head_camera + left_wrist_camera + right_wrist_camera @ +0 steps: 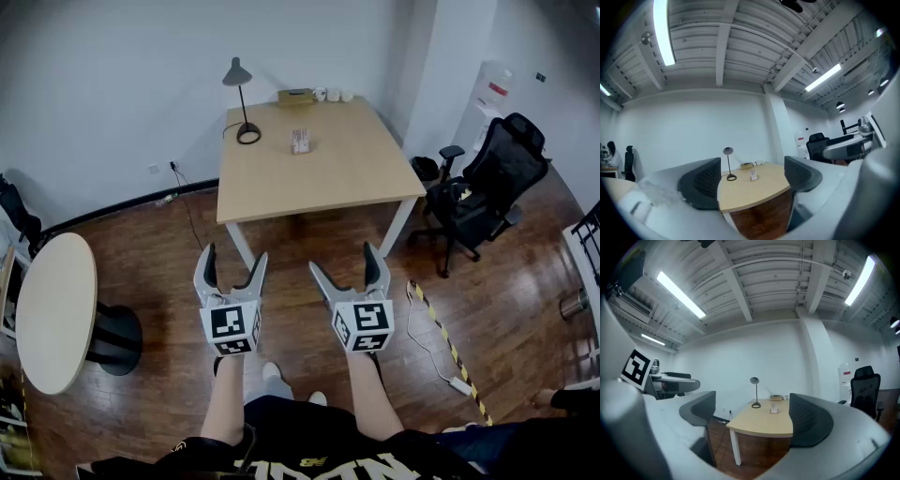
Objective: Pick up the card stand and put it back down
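Both left tool (234,253) and right tool (343,257) gape; card stand (301,142) print seems unreadable.

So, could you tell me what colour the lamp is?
The lamp is dark grey, clearest in head view.

All views toward distant table (319,178)

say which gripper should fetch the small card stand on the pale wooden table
Right gripper, marginally: it and the left gripper are open and far off, but the black desk lamp crowds the card stand on its left.
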Tool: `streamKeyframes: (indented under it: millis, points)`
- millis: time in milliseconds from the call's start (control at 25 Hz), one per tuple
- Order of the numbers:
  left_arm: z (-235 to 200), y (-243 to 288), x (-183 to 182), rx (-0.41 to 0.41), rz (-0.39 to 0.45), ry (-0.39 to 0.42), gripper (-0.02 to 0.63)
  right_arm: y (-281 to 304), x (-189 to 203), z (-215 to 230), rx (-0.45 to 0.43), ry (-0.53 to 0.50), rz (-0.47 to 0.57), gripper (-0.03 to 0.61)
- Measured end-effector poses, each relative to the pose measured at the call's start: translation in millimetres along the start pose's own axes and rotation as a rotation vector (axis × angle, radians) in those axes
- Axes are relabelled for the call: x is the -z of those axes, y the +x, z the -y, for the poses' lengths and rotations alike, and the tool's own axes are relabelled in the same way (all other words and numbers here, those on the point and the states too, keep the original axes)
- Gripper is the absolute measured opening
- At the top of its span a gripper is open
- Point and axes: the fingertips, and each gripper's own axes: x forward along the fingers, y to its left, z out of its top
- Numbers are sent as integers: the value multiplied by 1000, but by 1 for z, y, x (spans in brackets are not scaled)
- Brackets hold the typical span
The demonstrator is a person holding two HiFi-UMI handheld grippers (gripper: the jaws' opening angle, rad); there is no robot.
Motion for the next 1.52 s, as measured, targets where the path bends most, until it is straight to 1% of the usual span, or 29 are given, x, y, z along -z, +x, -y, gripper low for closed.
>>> streamKeyframes:
  millis: [160,280,480,600,720,840,920,1040,1160,1280,1400,1520]
  points:
    - [-13,42,19,8,-13,-17,430,47,11,7,-8,-22,-16,488]
    - [-29,91,31,29,-15,-28,431,98,14,14,-12,-37,-32,488]
    - [-69,175,27,61,14,-43,430,185,-6,27,17,-69,-9,485]
    - [-86,217,27,86,19,-49,430,226,-11,31,27,-86,-15,484]
    - [-88,253,35,114,4,-54,430,253,-5,43,40,-88,-39,483]
    - [-83,285,48,139,-23,-56,430,277,3,66,58,-75,-60,484]
    - [-82,309,56,141,-35,-55,430,297,8,84,60,-67,-60,484]
    - [-82,349,65,130,-41,-52,430,334,14,110,38,-57,-55,483]
    - [-82,393,68,106,-37,-57,430,373,18,138,-4,-52,-53,483]
    - [-81,440,71,72,-45,-32,430,413,8,169,-48,-38,-16,483]
    - [-83,479,63,40,-44,-14,430,450,-6,193,-99,-42,11,484]
    - [-81,504,50,26,-29,-32,425,476,-12,206,-148,-26,23,483]
